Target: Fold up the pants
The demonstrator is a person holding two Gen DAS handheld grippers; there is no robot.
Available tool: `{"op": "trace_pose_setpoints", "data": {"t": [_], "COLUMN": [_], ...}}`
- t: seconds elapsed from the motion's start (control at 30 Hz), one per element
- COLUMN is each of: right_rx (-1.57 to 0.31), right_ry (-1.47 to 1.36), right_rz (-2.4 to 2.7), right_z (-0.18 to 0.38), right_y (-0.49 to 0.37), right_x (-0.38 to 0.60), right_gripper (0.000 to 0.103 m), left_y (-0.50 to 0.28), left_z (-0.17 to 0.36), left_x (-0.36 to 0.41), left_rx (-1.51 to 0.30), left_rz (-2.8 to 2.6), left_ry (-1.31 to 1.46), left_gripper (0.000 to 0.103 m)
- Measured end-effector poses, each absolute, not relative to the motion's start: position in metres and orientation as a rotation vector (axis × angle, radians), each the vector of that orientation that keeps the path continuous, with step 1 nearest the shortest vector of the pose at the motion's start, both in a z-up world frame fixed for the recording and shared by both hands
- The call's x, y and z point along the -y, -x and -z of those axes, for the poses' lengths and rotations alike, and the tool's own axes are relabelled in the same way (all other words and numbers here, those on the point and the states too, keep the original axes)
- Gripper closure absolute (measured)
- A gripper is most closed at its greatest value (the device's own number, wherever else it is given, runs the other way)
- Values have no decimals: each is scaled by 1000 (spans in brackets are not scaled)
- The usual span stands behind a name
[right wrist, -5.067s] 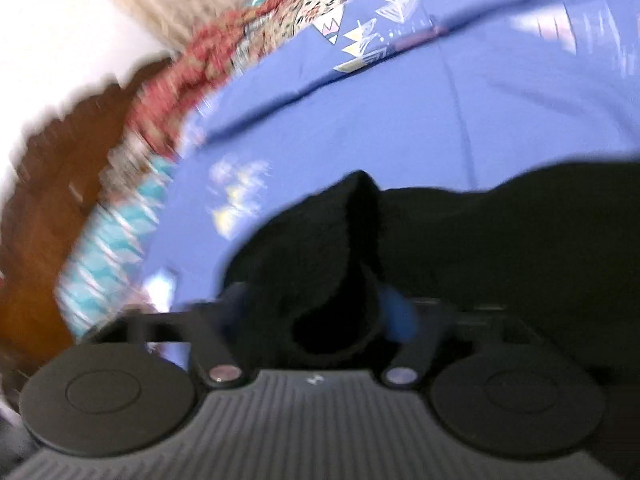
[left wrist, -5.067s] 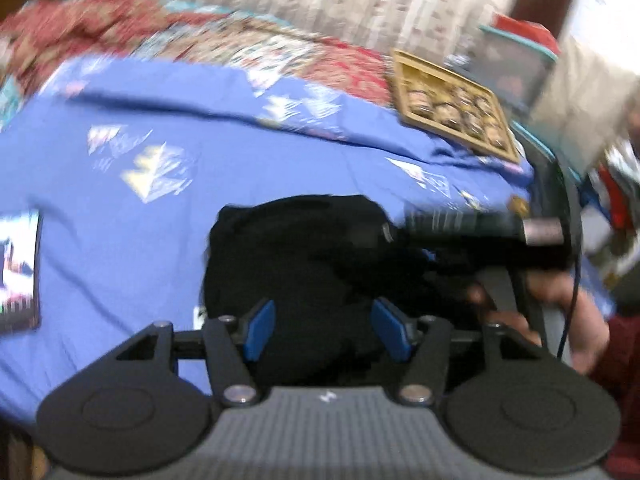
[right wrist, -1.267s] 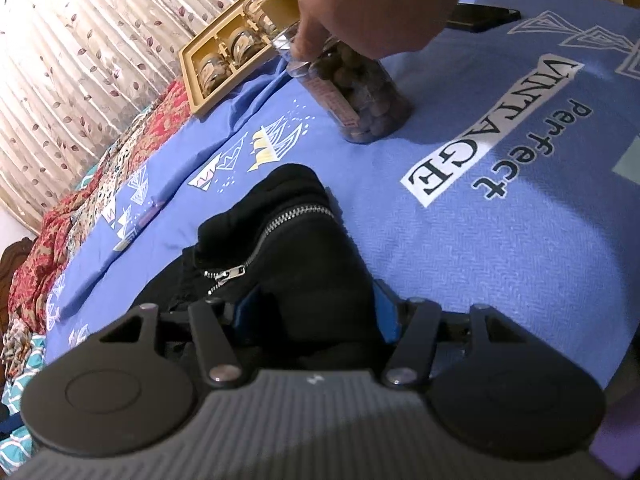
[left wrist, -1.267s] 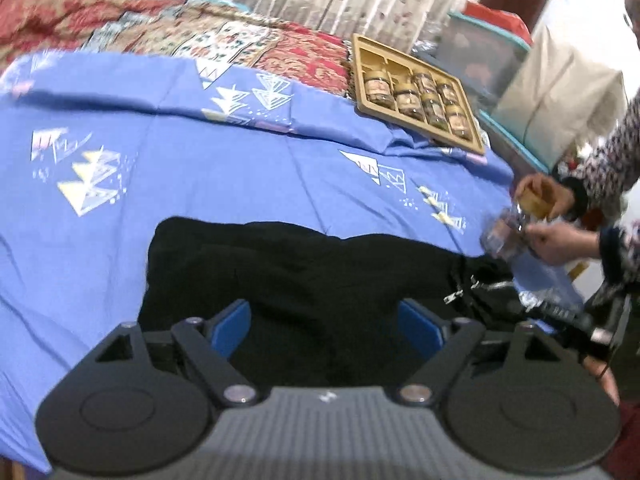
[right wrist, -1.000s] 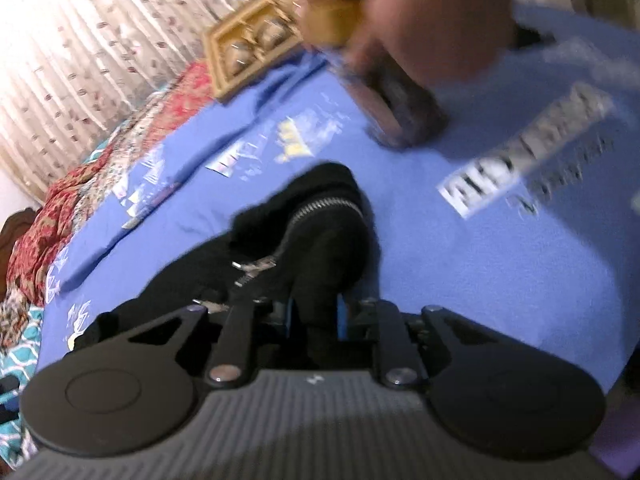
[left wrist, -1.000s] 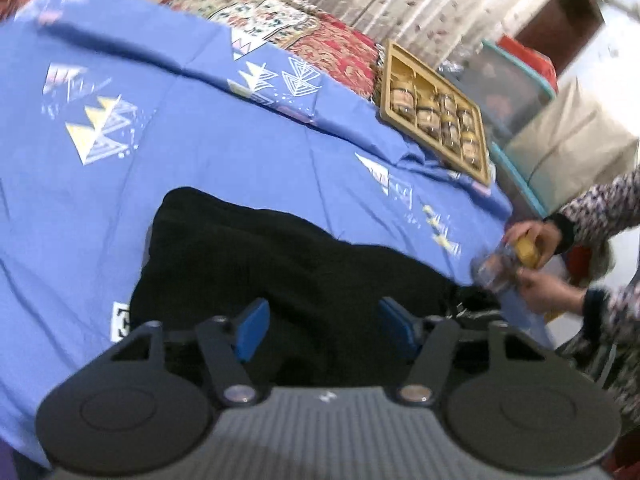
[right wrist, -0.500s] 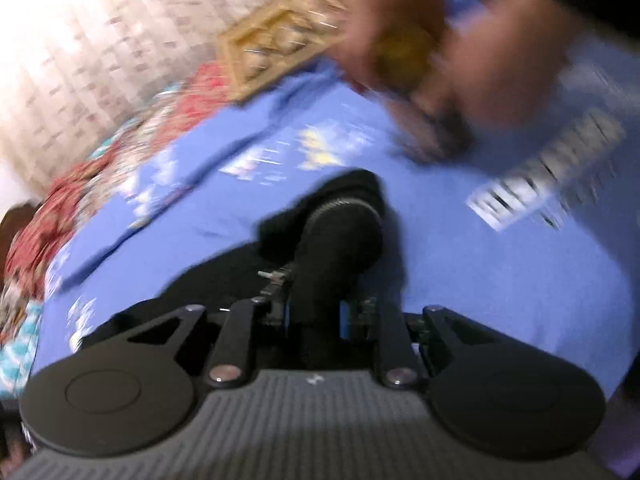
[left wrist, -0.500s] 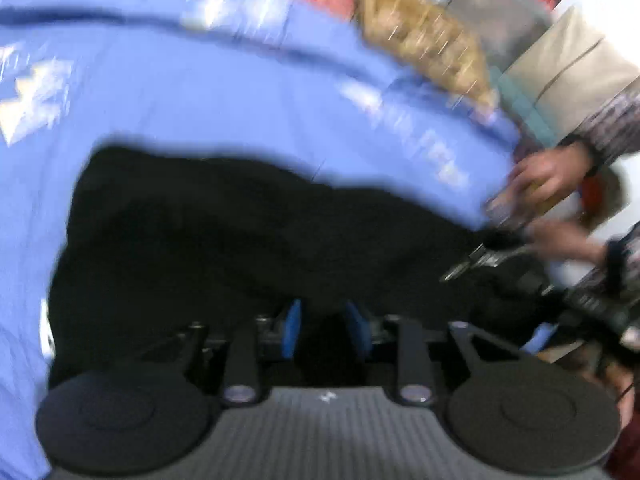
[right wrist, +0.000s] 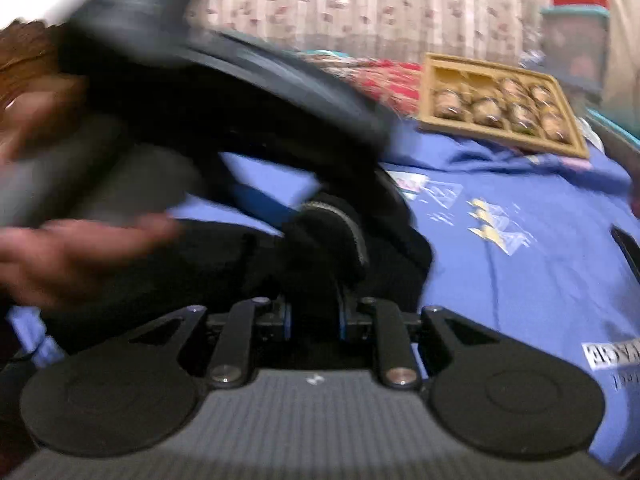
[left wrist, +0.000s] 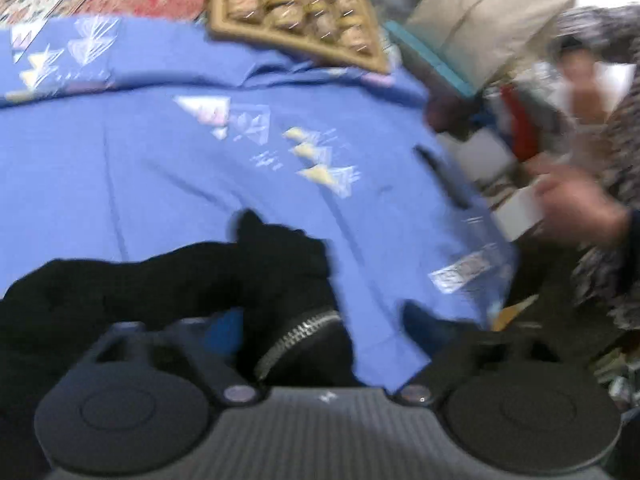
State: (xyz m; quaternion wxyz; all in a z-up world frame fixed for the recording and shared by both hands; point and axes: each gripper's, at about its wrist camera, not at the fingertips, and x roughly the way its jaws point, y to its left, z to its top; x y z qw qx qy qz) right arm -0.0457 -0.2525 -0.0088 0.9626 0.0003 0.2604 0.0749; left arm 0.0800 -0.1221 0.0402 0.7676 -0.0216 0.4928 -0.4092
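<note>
Blue printed bedsheet (left wrist: 160, 168); jar tray (left wrist: 296, 12) at 12, curtain (right wrist: 380, 4) behind. Black pants (left wrist: 168, 280) bunched at 6. Right gripper (right wrist: 314, 320) clamped on pants; left gripper (left wrist: 320, 332) jaws wide, holding nothing.

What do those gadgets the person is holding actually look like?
Each hand-held gripper, left and right, has a ribbed grey body, two round black discs at the sides, black linkage arms with silver rivets, blue finger pads, and a small white logo.
</note>
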Motion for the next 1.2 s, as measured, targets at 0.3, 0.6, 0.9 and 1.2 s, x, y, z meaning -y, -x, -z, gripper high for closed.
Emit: {"op": "trace_pose_setpoints", "data": {"t": [0.3,0.6,0.9,1.2], "right_rx": [-553,-477,-699,-507], "right_ry": [-72,56,115,-261], "right_rz": [-168,-443,-754,-445], "right_z": [24,-28,18,-61], "right_y": [34,15,-45,-43], "right_x": [272,196,100,252], "right_gripper": [44,90,63,58], "left_y": [-94,-100,-99,-73], "left_z": [-36,-58,25,5], "left_x": [52,-55,-164,-190], "left_rx": [-1071,-927,-1053,-926], "left_rz": [883,847,467,496], "left_ry": [242,494,574,664], "left_gripper": [75,74,60,27]}}
